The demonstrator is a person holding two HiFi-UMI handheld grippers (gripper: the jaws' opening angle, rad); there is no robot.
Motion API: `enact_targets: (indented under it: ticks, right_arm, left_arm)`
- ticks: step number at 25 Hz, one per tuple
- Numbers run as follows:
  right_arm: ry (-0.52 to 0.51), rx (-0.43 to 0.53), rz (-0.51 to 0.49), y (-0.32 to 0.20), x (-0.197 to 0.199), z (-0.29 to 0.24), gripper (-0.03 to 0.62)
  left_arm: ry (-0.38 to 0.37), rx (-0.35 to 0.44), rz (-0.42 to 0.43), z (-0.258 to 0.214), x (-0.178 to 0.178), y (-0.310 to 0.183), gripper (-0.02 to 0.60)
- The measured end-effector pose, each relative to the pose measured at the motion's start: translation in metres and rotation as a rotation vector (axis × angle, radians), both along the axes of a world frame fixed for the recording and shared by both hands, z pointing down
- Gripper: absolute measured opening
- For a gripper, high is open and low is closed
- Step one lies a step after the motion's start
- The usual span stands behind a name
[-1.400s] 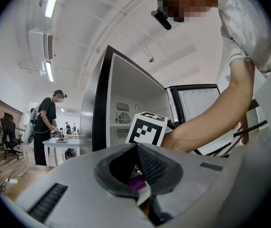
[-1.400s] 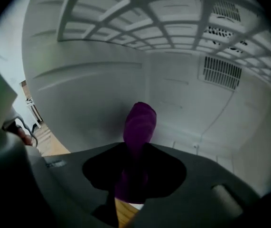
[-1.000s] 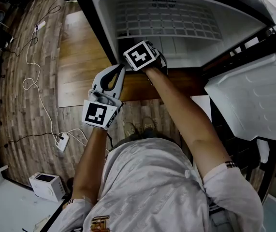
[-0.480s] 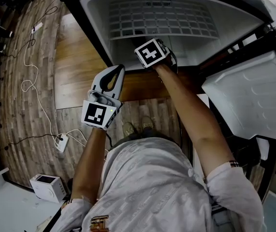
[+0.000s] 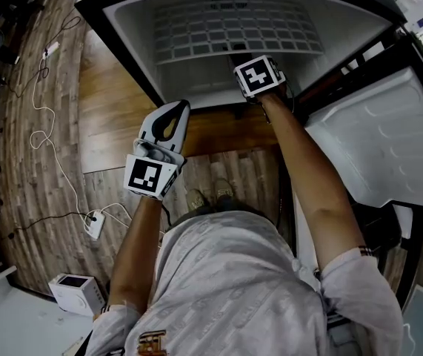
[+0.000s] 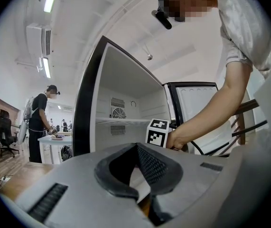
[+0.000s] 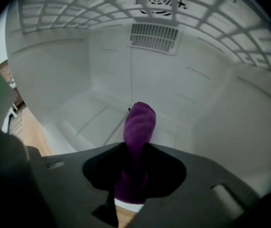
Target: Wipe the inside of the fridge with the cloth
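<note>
The fridge (image 5: 196,80) stands open, its white inside bare under a wire shelf (image 5: 233,28). My right gripper (image 5: 259,75) reaches into the lower compartment near its right wall. In the right gripper view it (image 7: 135,151) is shut on a purple cloth (image 7: 140,121), which sticks out past the jaws above the white fridge floor (image 7: 90,118). Whether the cloth touches the floor I cannot tell. My left gripper (image 5: 177,110) hangs outside, in front of the fridge's left edge, shut and empty. The left gripper view shows its closed jaws (image 6: 137,147) and the right gripper's marker cube (image 6: 157,132).
The fridge door (image 5: 378,147) is swung open at the right. A vent grille (image 7: 154,35) sits on the back wall. Cables and a power strip (image 5: 95,219) lie on the wood floor at the left. A person (image 6: 39,122) stands at a table far off.
My right gripper has moved to the right and deeper into the fridge with the cloth. The left gripper has stayed where it was.
</note>
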State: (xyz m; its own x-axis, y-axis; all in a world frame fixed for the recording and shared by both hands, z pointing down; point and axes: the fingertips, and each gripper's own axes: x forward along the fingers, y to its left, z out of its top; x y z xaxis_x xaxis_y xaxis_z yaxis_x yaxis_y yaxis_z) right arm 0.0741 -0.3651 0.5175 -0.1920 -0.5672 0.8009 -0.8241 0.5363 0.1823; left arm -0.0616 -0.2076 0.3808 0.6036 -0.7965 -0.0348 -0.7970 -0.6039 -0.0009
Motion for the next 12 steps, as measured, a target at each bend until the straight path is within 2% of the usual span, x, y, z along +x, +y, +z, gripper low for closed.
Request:
enact_targets:
  ticks: [4, 12]
  right_arm:
    - [0.029, -0.015, 0.062, 0.002, 0.030, 0.003, 0.114]
    - [0.080, 0.005, 0.112, 0.001, 0.062, 0.002, 0.114]
  left_arm:
    - [-0.008, -0.005, 0.005, -0.001, 0.004, -0.001, 0.000]
    - [-0.006, 0.000, 0.021, -0.003, 0.011, -0.002, 0.000]
